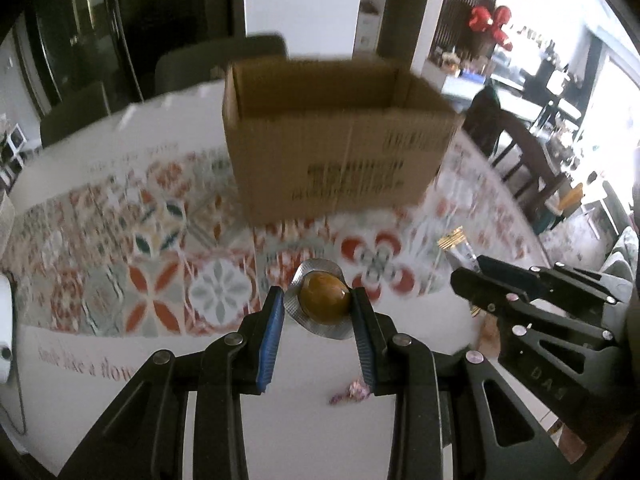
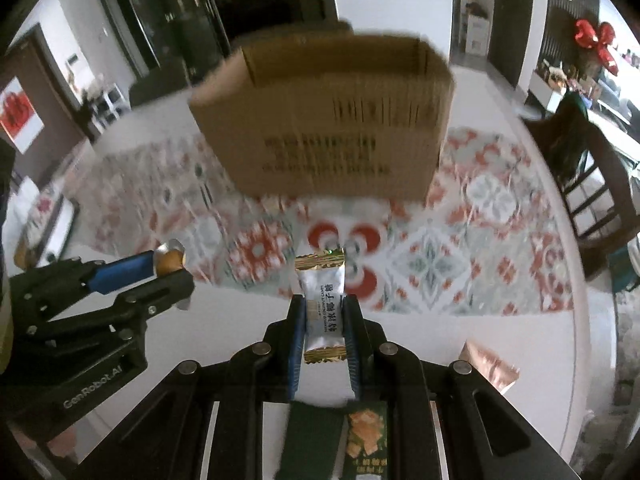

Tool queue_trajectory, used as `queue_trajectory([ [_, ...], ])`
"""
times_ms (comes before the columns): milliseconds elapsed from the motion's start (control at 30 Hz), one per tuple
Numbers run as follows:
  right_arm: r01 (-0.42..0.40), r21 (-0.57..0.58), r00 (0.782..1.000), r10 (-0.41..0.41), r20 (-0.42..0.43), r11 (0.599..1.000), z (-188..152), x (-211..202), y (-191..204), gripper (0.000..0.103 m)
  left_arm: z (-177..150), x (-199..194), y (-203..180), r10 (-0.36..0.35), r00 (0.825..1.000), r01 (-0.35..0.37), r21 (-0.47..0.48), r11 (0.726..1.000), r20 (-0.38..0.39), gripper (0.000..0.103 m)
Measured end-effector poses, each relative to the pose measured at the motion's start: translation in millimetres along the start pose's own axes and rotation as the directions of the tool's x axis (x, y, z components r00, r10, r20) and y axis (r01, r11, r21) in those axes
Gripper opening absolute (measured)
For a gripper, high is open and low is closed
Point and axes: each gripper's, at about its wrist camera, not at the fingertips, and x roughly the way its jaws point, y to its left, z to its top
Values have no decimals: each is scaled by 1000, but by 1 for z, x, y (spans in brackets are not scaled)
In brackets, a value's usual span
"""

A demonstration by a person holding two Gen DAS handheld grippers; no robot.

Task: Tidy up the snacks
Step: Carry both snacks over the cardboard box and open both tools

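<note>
My left gripper (image 1: pixel 318 304) is shut on a brown egg-shaped snack in a silver blister pack (image 1: pixel 322 300), held above the table. My right gripper (image 2: pixel 324 312) is shut on a white and gold candy packet (image 2: pixel 323 308) with Chinese print. An open cardboard box (image 1: pixel 336 136) stands on the patterned tablecloth ahead of both grippers; it also shows in the right wrist view (image 2: pixel 332 120). The right gripper (image 1: pixel 472 280) shows at the right of the left wrist view, and the left gripper (image 2: pixel 168 268) at the left of the right wrist view.
A pink wrapped candy (image 1: pixel 352 391) lies on the white table below the left gripper. A copper-pink packet (image 2: pixel 490 364) and a green snack packet (image 2: pixel 366 436) lie near the right gripper. A dark wooden chair (image 2: pixel 592 176) stands at the table's right edge.
</note>
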Motion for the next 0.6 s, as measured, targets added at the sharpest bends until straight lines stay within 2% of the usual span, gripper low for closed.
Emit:
queue_trajectory([
  [267,-18,-2,991,18,131,1000,35,-34,5,20,43,-31,1,7,992,-10,27,1000,124,34],
  [600,-8,19,969,3,246,1000,89,-50,-2,20,100,-38,7,9,980,-13,19,1000,199,34],
])
